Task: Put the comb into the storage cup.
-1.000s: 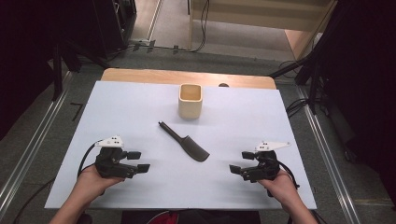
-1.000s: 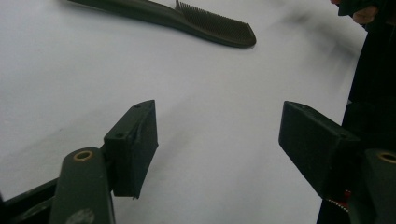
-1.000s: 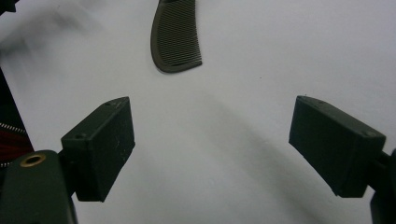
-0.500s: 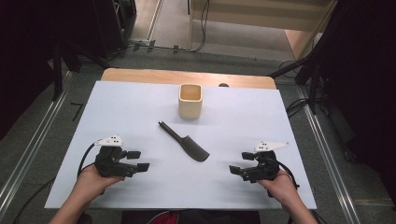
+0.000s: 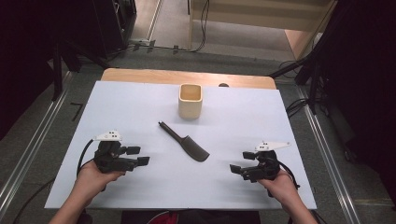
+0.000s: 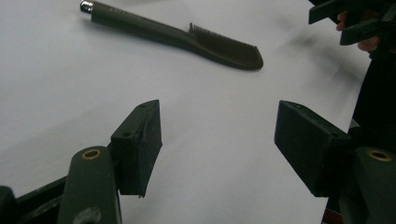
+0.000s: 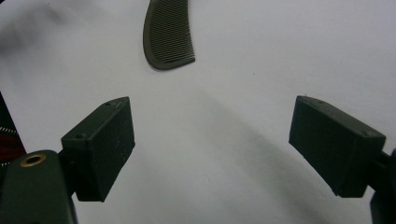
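Observation:
A dark comb point(image 5: 184, 142) lies flat in the middle of the white table cover, handle toward the far left; its teeth show in the left gripper view point(image 6: 219, 44) and the right gripper view point(image 7: 169, 32). A tan square cup point(image 5: 190, 100) stands upright beyond it. My left gripper point(image 5: 138, 155) rests near the front left, pointing right at the comb; its jaws point(image 6: 217, 140) are open, have just been closing a little, and nothing is between them. My right gripper point(image 5: 240, 162) sits at the front right, pointing left, open and empty point(image 7: 212, 144).
The white cover point(image 5: 116, 107) lies over a wooden table whose far edge point(image 5: 140, 74) shows. Metal rails run along both sides on the floor, with cables and dark stands beyond. The other hand's gripper point(image 6: 350, 18) appears at the top right of the left gripper view.
The left hand has shifted slightly to the right, toward the comb. The right hand, the comb and the cup have not moved.

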Demonstrator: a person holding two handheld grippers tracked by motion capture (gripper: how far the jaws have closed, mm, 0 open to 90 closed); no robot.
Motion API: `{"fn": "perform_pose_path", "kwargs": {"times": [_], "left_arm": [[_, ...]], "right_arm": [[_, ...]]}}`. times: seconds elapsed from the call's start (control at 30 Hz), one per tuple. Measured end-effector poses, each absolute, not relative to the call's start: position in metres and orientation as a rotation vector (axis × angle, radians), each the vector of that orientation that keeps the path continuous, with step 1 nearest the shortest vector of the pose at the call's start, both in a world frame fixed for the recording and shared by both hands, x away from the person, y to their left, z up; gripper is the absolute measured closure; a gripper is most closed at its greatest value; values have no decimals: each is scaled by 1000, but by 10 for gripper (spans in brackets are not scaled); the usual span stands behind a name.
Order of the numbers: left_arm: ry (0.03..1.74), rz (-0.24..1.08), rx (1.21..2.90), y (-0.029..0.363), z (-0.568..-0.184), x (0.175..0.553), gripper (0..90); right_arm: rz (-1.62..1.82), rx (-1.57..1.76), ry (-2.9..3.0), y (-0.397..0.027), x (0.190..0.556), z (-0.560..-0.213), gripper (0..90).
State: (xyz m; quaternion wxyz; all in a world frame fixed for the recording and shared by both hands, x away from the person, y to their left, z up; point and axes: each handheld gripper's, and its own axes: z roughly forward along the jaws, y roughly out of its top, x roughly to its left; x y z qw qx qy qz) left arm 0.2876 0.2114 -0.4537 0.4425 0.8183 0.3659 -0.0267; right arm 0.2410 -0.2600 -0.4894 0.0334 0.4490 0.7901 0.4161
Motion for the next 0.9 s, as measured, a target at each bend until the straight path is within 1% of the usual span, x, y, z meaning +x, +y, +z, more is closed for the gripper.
{"fn": "perform_pose_path", "kwargs": {"times": [0.13,0.3,0.37,0.67,0.8,0.9], "left_arm": [[916,-90,2041,207,-452,292,332],[897,-70,2063,204,-446,298,327],[902,-72,2068,202,-445,302,307],[886,-71,2100,189,-439,314,303],[882,-85,2080,187,-436,316,303],[914,-83,2082,186,-434,322,303]], "right_arm": [[1282,1377,2437,-258,241,-490,127],[1287,1374,2433,-258,241,-489,127],[1291,1373,2432,-258,241,-489,127],[1296,1377,2422,-259,242,-489,127],[1299,1380,2422,-259,243,-489,127],[1296,1377,2426,-259,242,-489,127]]}}
